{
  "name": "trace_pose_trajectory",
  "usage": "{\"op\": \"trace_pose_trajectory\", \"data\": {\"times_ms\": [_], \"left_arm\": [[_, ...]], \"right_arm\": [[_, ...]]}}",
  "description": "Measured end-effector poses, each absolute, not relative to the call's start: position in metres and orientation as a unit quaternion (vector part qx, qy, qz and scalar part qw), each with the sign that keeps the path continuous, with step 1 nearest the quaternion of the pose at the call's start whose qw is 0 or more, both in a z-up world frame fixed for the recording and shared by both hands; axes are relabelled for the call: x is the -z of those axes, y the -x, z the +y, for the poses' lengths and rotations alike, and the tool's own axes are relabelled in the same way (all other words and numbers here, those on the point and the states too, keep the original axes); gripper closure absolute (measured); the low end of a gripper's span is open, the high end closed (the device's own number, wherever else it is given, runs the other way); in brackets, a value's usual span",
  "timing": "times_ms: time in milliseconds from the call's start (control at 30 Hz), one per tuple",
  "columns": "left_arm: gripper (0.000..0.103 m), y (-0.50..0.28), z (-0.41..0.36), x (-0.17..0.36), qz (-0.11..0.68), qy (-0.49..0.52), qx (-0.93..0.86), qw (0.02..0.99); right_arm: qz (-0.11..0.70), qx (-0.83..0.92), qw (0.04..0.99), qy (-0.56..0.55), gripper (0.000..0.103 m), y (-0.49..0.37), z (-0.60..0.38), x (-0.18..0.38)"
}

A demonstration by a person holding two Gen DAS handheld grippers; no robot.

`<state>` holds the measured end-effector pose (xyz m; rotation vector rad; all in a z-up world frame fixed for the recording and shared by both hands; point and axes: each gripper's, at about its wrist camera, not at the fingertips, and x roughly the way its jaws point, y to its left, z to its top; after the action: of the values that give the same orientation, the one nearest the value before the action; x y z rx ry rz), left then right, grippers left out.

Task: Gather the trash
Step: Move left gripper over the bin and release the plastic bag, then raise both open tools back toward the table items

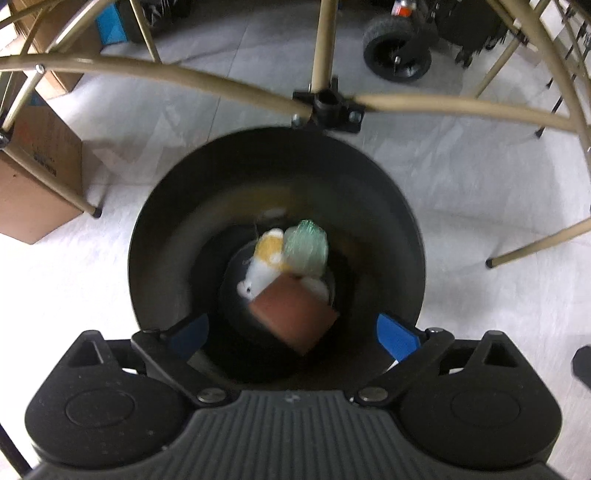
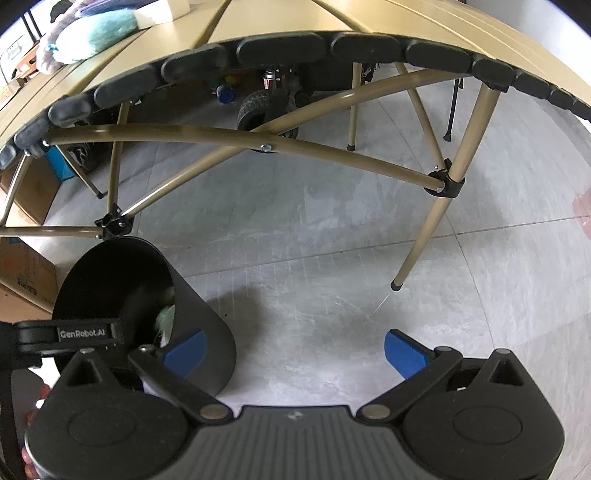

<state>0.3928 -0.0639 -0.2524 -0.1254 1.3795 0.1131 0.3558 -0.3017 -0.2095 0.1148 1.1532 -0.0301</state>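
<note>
A black round trash bin (image 1: pixel 166 236) stands on the floor under a tan folding table. Inside it lie a white and yellow crumpled piece (image 1: pixel 264 258), a pale green wad (image 1: pixel 306 247) and a blurred brown block (image 1: pixel 293 314) that is in the bin's mouth. My left gripper (image 1: pixel 293 332) is open directly above the bin, its blue fingertips (image 1: pixel 397 334) spread wide and holding nothing. My right gripper (image 2: pixel 293 349) is open and empty over the bare floor, just right of the bin (image 2: pixel 199 314). The left gripper's body (image 2: pixel 70 334) shows over the bin's rim.
Tan table legs and cross bars (image 1: pixel 424 103) run just behind the bin. Cardboard boxes (image 1: pixel 40 177) stand at the left. A black wheeled cart (image 1: pixel 397 48) is further back. On the table top (image 2: pixel 332 18) lie a teal fluffy cloth (image 2: pixel 92 37) and other items at far left.
</note>
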Motion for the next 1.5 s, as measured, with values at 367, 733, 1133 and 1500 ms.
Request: {"op": "trace_pose_trajectory", "data": {"times_ms": [367, 733, 1133, 1500], "left_arm": [[0.003, -0.386, -0.067, 0.239, 0.640, 0.053, -0.041, 0.765], [0.003, -0.377, -0.064, 0.224, 0.630, 0.051, -0.036, 0.774], [0.003, -0.345, -0.051, 0.172, 0.560, 0.042, -0.034, 0.827], [0.003, -0.319, -0.027, 0.111, 0.461, 0.058, -0.037, 0.885]], "right_arm": [[0.538, 0.009, 0.842, -0.044, 0.000, -0.356, -0.298, 0.205], [0.526, 0.001, 0.850, -0.031, 0.000, -0.353, -0.292, 0.197], [0.467, -0.020, 0.884, -0.014, 0.000, -0.330, -0.284, 0.152], [0.357, -0.082, 0.931, -0.007, 0.000, -0.299, -0.262, 0.096]]}}
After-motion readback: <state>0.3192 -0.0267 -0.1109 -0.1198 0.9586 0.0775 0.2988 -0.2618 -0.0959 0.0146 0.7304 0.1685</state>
